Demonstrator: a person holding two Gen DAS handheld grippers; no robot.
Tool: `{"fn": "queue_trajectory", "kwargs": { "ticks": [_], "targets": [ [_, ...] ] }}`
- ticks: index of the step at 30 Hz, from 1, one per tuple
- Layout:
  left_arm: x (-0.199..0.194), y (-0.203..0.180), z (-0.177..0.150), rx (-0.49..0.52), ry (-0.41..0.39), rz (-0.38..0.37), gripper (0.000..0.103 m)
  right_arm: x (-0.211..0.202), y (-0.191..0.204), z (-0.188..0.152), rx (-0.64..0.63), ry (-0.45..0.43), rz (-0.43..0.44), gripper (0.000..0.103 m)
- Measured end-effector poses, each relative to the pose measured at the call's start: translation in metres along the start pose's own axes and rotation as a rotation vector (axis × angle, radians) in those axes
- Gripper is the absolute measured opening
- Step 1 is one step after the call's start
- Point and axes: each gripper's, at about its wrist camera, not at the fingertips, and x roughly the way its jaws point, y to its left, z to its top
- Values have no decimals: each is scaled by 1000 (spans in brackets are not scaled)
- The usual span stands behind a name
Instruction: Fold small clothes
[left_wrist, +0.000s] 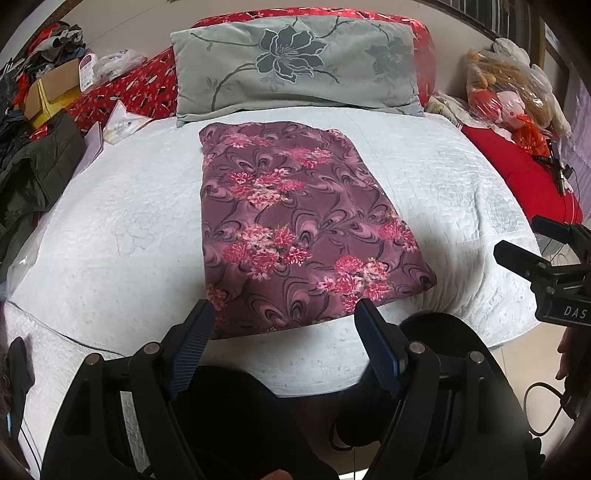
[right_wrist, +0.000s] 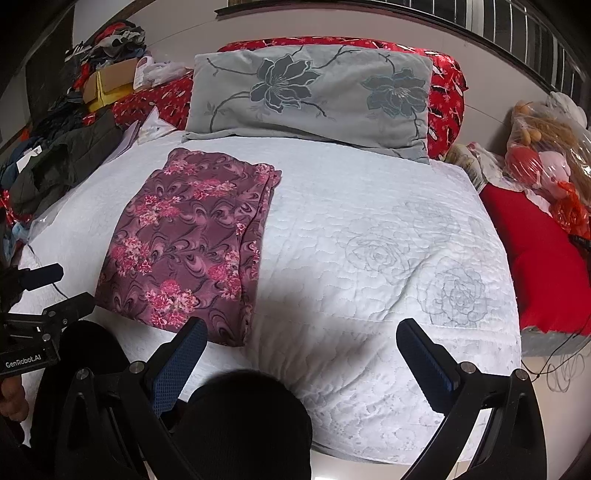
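**Folded floral garment on bed, both tongs empty**

Landmark: grey flower-print pillow (left_wrist: 295, 66) at the head of the bed.

- Maroon floral garment (left_wrist: 295, 221) lies flat on the white quilted bedspread (left_wrist: 129, 229), folded into a rough rectangle. Its far short edge sits just beside the pillow; its long axis runs from the pillow toward the foot of the bed, where the tongs are.
- Left tongs (left_wrist: 286, 339): jaws apart, nothing between them, hanging over the garment's near edge. Contact not evident.
- Right tongs (right_wrist: 299, 354): jaws apart, empty, over bare bedspread; in the right wrist view the garment lies to their left, its near corner just beside the left finger.
- Judgement: left tongs are the nearer. Any further fold would bring the near edge toward the pillow; the fold may already be complete.
- Hard to tell: number of layers (stacked edges show on 1 side only), garment type. A dark rounded shape blocks the bottom of both views.
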Motion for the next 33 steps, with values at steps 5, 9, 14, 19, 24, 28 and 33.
{"fn": "queue_trajectory", "kwargs": {
  "ticks": [5,9,14,19,24,28,33],
  "targets": [
    [1,1,-1,-11,5,1,78,-2,-2,-1,6,-5,-2,103],
    [0,0,-1,-10,4,-1,78,-2,-3,-1,4,-2,-2,103],
    [-1,-3,-1,1,6,-14,78,-2,-3,-1,4,-4,2,103],
    [-2,-10,0,11,4,-21,78,-2,-2,-2,6,-3,2,103],
    [-6,-14,0,5,-14,-36,78,-1,-3,-2,7,-1,2,103],
    [-9,-20,1,22,-29,-37,78,-1,-3,-2,6,0,4,103],
    [-5,-22,3,20,-2,-45,78,1,-3,-3,3,4,2,103]
  ]
}}
